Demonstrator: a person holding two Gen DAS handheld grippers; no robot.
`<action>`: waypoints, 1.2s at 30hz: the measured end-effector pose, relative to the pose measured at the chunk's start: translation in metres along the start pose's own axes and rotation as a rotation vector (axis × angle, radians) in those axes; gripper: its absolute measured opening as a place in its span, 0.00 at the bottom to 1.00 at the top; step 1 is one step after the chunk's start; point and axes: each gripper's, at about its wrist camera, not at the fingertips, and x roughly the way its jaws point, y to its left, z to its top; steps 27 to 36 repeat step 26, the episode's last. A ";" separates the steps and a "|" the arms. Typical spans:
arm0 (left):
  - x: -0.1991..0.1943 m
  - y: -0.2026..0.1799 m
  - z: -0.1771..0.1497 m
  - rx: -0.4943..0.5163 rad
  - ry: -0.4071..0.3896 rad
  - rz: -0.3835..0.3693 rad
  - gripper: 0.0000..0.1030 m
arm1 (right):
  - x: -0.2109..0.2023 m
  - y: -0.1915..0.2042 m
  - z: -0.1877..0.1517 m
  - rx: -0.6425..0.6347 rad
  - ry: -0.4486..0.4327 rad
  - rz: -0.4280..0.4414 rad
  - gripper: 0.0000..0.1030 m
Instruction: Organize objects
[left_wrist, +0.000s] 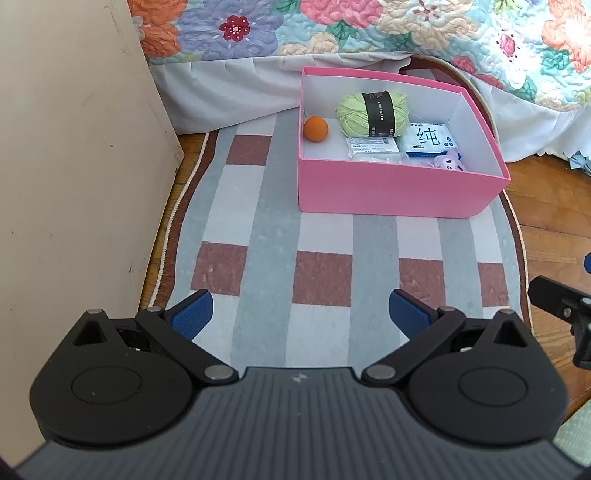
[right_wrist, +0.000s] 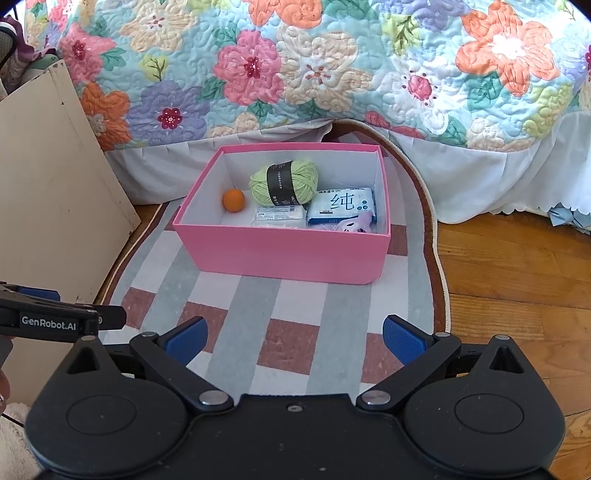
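Pink box (right_wrist: 284, 254) looks fully packed, so both spread, empty tools, left (left_wrist: 299, 314) and right (right_wrist: 293, 339), should retreat without nudging it.

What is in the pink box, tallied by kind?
Orange ball: 1
Green yarn ball: 1
Blue-and-white tissue pack: 1
Clear labelled packet: 1
Small purple toy: 1
Total: 5, all inside the pink box.
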 end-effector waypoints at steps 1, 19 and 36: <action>0.000 0.000 0.000 0.001 0.000 0.001 1.00 | 0.000 0.000 0.000 0.000 0.000 0.000 0.99; 0.000 -0.003 -0.001 0.021 0.008 -0.012 1.00 | 0.003 -0.001 0.000 -0.007 0.008 -0.001 0.99; 0.001 -0.001 0.000 0.019 0.014 -0.014 1.00 | 0.003 -0.001 0.000 -0.007 0.009 -0.003 0.99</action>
